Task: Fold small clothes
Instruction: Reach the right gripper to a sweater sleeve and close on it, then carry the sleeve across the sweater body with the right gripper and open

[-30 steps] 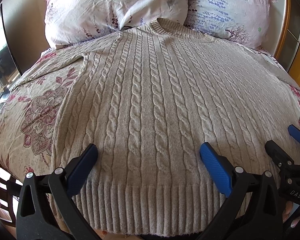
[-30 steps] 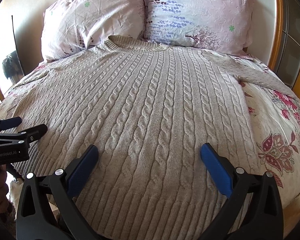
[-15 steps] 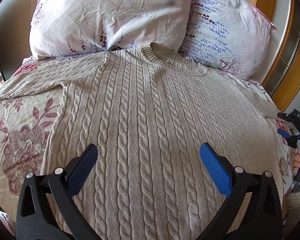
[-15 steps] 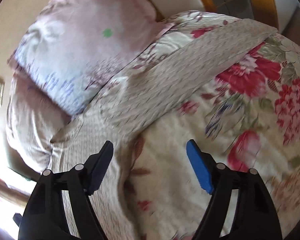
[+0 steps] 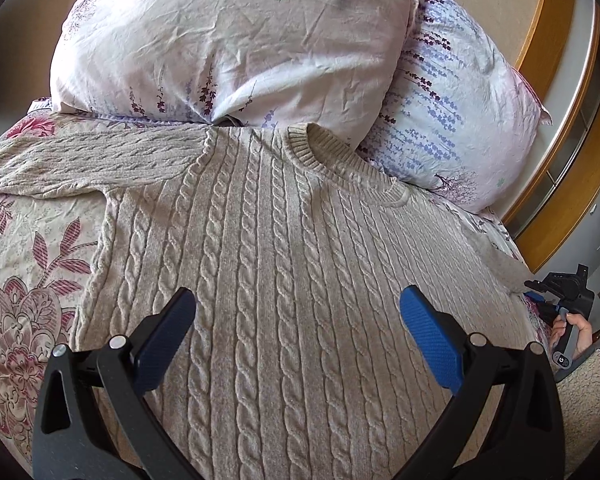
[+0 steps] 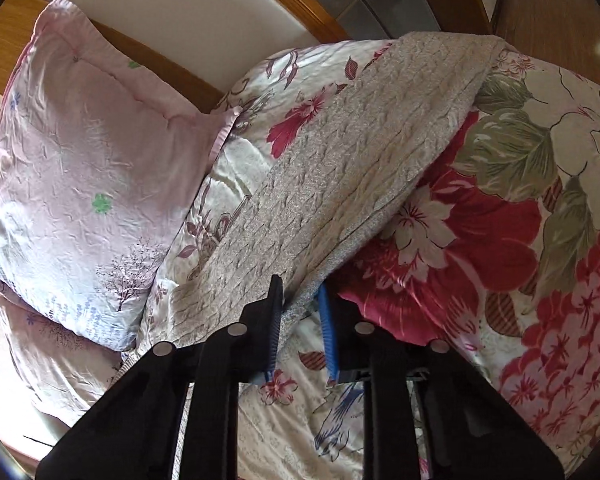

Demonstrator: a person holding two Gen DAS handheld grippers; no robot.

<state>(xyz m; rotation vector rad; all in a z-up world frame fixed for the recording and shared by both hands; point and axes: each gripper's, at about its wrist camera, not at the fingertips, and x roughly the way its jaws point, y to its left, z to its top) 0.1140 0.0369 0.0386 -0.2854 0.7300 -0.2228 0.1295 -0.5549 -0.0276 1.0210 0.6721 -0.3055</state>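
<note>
A beige cable-knit sweater (image 5: 284,264) lies flat, front up, on a floral bedspread (image 5: 24,280), its collar toward the pillows. My left gripper (image 5: 296,320) is open and empty, hovering over the sweater's chest. My right gripper (image 6: 300,320) is shut on the edge of the sweater's right sleeve (image 6: 360,160), which runs away from it across the bed. In the left wrist view the right gripper (image 5: 556,300) shows at the far right edge of the bed, held by a hand.
Two pale floral pillows (image 5: 228,40) (image 5: 452,120) lean at the head of the bed, one also in the right wrist view (image 6: 88,160). A wooden headboard (image 5: 560,152) curves behind. The sweater's left sleeve (image 5: 76,160) lies spread out to the left.
My left gripper moved forward up the sweater from hem to chest. My right gripper swung out to the right sleeve and closed on its edge.
</note>
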